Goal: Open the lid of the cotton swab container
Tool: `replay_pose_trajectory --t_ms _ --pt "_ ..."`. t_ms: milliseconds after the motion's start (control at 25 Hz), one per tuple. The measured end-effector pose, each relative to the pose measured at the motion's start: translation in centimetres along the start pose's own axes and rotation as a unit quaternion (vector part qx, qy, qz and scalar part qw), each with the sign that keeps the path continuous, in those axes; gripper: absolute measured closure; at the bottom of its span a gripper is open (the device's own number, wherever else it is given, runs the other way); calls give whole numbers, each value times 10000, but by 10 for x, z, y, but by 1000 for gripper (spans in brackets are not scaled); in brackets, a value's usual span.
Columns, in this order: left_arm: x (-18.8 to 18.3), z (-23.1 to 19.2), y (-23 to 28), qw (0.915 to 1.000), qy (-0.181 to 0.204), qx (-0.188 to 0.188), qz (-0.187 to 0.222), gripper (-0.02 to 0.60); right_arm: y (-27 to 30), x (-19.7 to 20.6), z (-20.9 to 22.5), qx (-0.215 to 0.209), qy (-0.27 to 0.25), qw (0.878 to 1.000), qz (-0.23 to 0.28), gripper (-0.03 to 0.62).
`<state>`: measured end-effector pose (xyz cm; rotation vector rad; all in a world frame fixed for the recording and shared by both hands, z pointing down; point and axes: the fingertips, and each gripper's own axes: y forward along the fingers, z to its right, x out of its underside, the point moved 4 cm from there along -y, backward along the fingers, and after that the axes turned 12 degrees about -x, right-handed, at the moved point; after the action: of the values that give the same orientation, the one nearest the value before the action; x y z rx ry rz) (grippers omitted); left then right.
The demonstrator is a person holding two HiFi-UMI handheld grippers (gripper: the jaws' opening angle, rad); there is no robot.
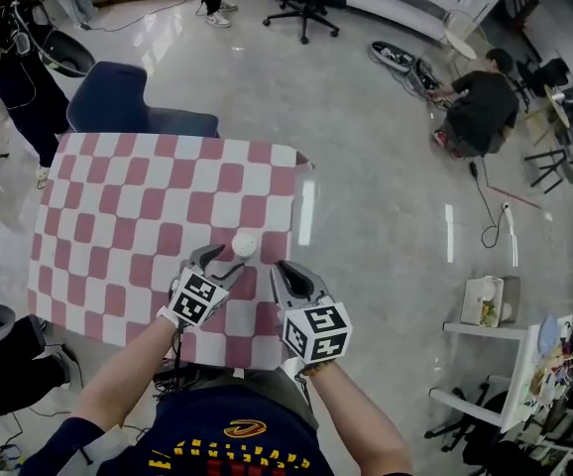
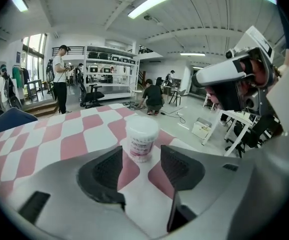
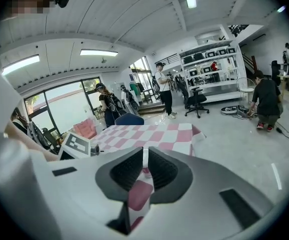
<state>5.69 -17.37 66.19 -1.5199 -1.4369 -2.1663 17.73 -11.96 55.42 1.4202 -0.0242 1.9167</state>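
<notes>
The cotton swab container (image 1: 244, 243) stands upright on the checked worktop (image 1: 118, 226), near its front right part, with its lid (image 2: 142, 123) on, so nothing inside shows. The left claw (image 2: 140, 156) is spread wide and aims slantwise down at the container, which stands just beyond its tips, centred on the gap and untouched. The right claw (image 3: 145, 159) is pressed together and empty, just to the container's right. The left is nearer.

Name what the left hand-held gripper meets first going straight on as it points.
Most likely the white round plastic cotton swab container, upright on the pink-and-white checked tablecloth, just ahead of the open left hand-held gripper; gap unclear.
</notes>
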Motion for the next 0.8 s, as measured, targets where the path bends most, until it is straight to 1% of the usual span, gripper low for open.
replay_pose_trajectory --t_ms 80,160,240,480,800 --pt "3 3 8 10000 34 3 -39 359 2 2 0 -25 -8 10000 -66 578" --pt "2 4 14 10000 28 -22 1 359 2 3 2 -15 -21 10000 -92 521" --pt "1 5 19 10000 59 -38 18 353 2 2 3 7 -31 10000 -81 492" --pt "1 9 32 9999 135 62 -67 353 -3 3 5 15 87 10000 15 488" --pt "-2 12 45 9998 191 26 -27 353 -21 14 15 207 337 9992 88 488"
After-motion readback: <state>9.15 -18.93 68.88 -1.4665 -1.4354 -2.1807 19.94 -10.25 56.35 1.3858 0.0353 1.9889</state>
